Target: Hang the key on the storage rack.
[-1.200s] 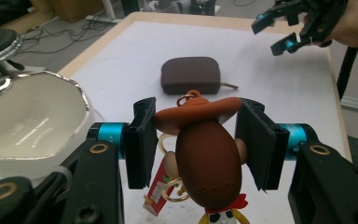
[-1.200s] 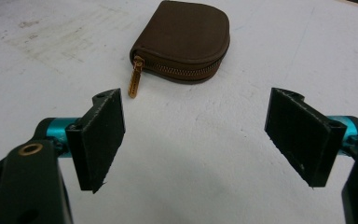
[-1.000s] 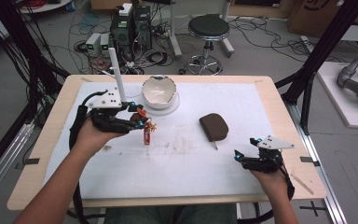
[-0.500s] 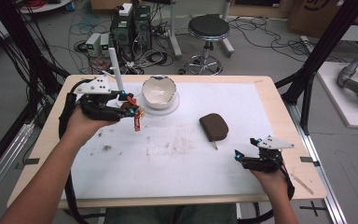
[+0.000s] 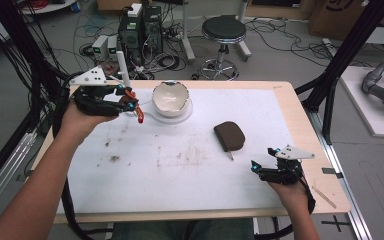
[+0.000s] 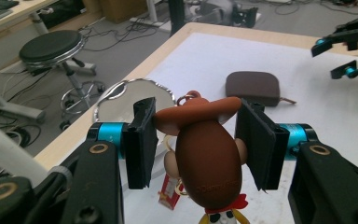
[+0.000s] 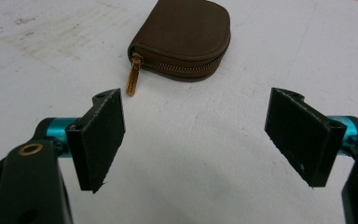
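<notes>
My left gripper (image 6: 196, 140) is clamped on a cowboy-hat toy keyring (image 6: 205, 154), holding it in the air just beside the white bowl (image 5: 170, 97) at the table's far left. My right gripper (image 7: 198, 140) rests near me, jaws wide apart, facing the brown zip pouch (image 7: 184, 39) on the white mat (image 5: 180, 170).

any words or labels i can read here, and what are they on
None can be read for sure.
Raised lettering on the back of the brown toy figure held in the left gripper: too faint to read.
Print on the red tag hanging under it: too blurred.
Dark marking on a cardboard box at the back: cut off.
</notes>
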Demonstrator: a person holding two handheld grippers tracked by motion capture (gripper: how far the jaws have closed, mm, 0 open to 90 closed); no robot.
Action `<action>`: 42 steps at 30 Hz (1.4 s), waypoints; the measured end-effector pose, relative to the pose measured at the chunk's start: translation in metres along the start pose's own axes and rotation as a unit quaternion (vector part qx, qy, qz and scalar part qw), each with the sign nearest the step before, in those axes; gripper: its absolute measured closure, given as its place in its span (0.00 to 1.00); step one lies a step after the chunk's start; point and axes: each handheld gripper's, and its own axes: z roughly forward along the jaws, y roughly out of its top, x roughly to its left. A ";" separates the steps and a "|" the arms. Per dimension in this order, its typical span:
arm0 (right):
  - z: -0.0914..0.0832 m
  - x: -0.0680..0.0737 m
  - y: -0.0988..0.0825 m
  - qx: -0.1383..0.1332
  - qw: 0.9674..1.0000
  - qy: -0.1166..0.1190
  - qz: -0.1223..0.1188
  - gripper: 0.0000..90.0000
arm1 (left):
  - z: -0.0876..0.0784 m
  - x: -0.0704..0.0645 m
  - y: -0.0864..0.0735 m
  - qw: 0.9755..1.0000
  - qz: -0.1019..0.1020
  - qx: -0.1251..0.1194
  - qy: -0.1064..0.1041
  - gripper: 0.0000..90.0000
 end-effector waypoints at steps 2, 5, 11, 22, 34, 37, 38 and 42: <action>0.000 0.000 0.000 0.000 1.000 0.000 0.000 0.22 | -0.001 0.003 0.001 1.000 -0.002 0.001 0.002 0.55; 0.001 0.000 0.000 0.001 1.000 0.000 0.004 0.22 | -0.005 0.010 0.002 1.000 -0.002 0.005 0.009 0.55; 0.001 -0.001 -0.001 0.001 1.000 -0.002 0.005 0.22 | -0.010 0.021 0.005 1.000 -0.006 0.002 0.023 0.55; 0.001 -0.001 -0.001 0.001 1.000 -0.002 0.004 0.22 | -0.014 0.046 0.013 0.999 -0.018 0.007 0.036 0.55; 0.003 -0.001 -0.001 0.005 1.000 -0.002 0.006 0.22 | -0.011 0.068 0.010 0.997 -0.034 0.014 0.070 0.55; 0.003 0.000 -0.001 0.004 1.000 -0.002 0.006 0.22 | -0.010 0.072 0.010 0.996 -0.035 0.016 0.075 0.55; 0.003 0.000 -0.001 0.005 1.000 -0.002 0.007 0.22 | -0.010 0.073 0.010 0.996 -0.036 0.016 0.077 0.55; 0.003 -0.001 -0.001 0.006 1.000 -0.002 0.006 0.22 | -0.010 0.079 0.013 0.995 -0.035 0.020 0.086 0.55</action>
